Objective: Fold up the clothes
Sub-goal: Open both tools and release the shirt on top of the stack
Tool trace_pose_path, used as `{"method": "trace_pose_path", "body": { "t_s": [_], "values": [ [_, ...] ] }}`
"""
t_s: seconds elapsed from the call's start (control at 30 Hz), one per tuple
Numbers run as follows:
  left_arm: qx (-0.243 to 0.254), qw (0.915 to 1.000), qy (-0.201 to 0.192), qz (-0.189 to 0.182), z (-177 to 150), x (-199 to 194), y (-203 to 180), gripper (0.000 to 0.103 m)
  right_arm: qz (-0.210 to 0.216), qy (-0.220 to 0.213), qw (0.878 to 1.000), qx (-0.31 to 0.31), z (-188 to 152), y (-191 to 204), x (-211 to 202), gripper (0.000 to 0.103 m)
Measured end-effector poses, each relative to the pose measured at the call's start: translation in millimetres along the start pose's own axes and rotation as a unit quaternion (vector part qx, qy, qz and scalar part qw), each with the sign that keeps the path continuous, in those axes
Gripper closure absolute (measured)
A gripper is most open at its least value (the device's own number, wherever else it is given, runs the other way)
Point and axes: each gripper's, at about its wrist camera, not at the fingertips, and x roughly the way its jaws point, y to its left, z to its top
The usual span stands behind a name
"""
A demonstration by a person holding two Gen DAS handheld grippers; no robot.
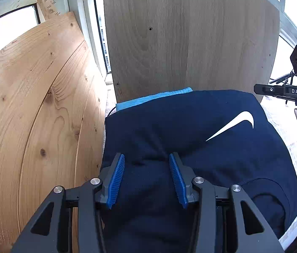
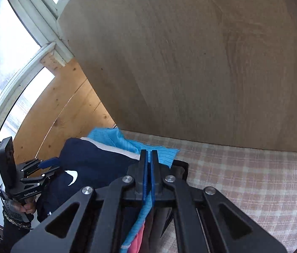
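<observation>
A folded navy garment (image 1: 190,137) with a white swoosh lies on top of a light blue garment (image 1: 154,98) whose edge peeks out at the far side. My left gripper (image 1: 146,157) stands open just over the navy cloth's near left part, with nothing pinched between its blue pads. In the right wrist view the navy garment (image 2: 93,160) lies at the left, with the left gripper (image 2: 53,167) at its far edge. My right gripper (image 2: 149,154) is shut, and a strip of the light blue garment (image 2: 161,155) runs between its pads.
A checked tablecloth (image 2: 243,179) covers the table. A tall grey-brown board (image 1: 190,42) stands upright right behind the clothes, and pine boards (image 1: 32,105) lean at the left. Windows are behind them. A dark piece (image 2: 180,168) and some pink cloth (image 2: 139,237) lie under the right gripper.
</observation>
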Motion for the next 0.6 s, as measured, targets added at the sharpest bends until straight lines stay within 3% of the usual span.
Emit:
{"method": "trace_pose_path", "body": {
  "t_s": [0.17, 0.23, 0.3, 0.37, 0.4, 0.47, 0.6],
  "values": [
    [-0.020, 0.9991, -0.038, -0.001, 21, -21, 12, 0.061, 0.051, -0.023, 0.997, -0.045, -12, 34, -11, 0.097],
    [-0.023, 0.9989, -0.040, -0.004, 32, -14, 15, 0.061, 0.069, -0.015, 0.993, -0.090, -19, 63, -7, 0.087],
    [-0.020, 0.9997, -0.011, -0.010, 37, 9, 19, 0.058, 0.069, 0.007, 0.989, -0.129, -25, 89, 8, 0.071],
    [-0.038, 0.9986, 0.037, -0.002, 36, 32, 29, 0.057, 0.033, 0.051, 0.987, -0.152, -33, 102, 33, 0.069],
    [-0.051, 0.9978, 0.042, 0.002, 34, 31, 34, 0.062, 0.018, 0.058, 0.986, -0.158, -36, 104, 37, 0.069],
    [-0.055, 0.9984, 0.011, 0.010, 26, 0, 37, 0.064, -0.008, 0.064, 0.984, -0.167, -42, 107, 39, 0.069],
    [-0.045, 0.9970, -0.059, 0.020, -11, -77, 33, 0.059, 0.034, 0.033, 0.984, -0.169, -58, 119, -9, 0.069]
  ]
}}
